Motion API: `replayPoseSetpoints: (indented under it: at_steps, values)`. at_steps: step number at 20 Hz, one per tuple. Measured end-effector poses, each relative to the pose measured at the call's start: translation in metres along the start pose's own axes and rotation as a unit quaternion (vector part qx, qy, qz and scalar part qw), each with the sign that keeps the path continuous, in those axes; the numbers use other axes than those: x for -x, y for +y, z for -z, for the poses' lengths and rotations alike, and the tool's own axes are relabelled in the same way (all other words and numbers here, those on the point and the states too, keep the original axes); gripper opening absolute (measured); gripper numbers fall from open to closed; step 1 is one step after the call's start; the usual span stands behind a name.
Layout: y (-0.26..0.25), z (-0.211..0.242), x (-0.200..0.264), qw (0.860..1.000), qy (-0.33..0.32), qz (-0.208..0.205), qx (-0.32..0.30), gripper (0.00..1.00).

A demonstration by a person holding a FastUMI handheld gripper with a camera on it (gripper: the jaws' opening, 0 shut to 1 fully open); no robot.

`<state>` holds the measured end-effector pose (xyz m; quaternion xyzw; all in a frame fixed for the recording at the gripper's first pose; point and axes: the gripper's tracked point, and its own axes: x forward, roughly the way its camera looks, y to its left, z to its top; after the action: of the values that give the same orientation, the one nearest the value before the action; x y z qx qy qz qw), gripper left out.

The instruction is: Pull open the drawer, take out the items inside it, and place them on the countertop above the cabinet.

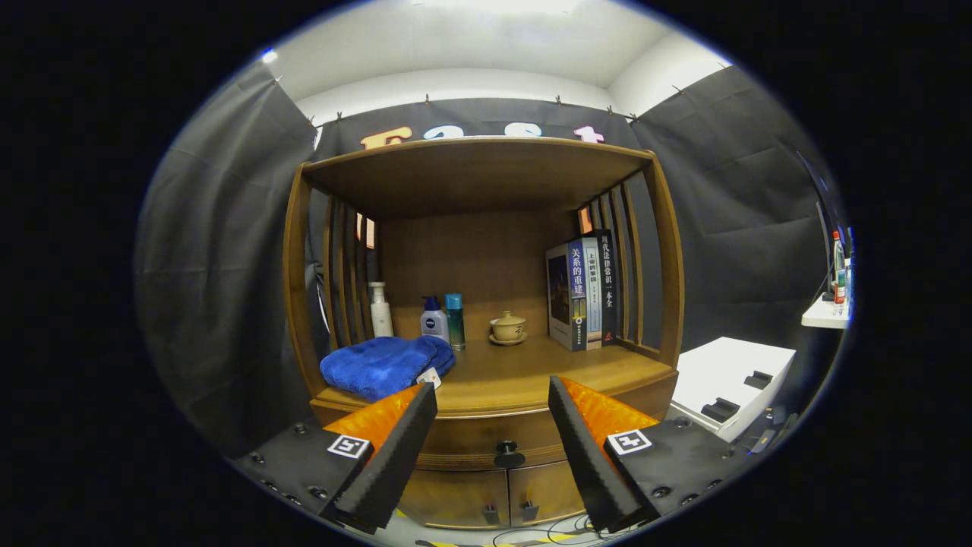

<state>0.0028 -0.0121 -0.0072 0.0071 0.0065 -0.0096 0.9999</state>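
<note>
A wooden cabinet stands ahead with its drawer (471, 441) closed under the countertop (531, 372). The drawer's dark round knob (509, 455) sits between my fingers and a short way beyond them. My gripper (492, 395) is open, its fingers spread wide with nothing between them. The drawer's contents are hidden. Below the drawer are two small cabinet doors (493, 497), both closed.
On the countertop lie a folded blue towel (383, 365) at the left, a white pump bottle (380, 310), two small bottles (443, 319), a lidded teacup on a saucer (507, 327) and upright books (583, 289) at the right. A white box (729, 384) sits right of the cabinet.
</note>
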Motion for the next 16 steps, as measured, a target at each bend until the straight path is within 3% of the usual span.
replayPoseSetpoints:
  at_steps: [7, 11, 16]
  values:
    - [-0.007, 0.000, 0.001, 1.000, -0.004, 0.002, -0.028, 0.98]
    - [-0.016, -0.002, -0.005, 0.999, -0.032, 0.023, -0.036, 0.98]
    - [0.002, 0.051, -0.023, 1.000, -0.026, 0.001, 0.009, 0.98]
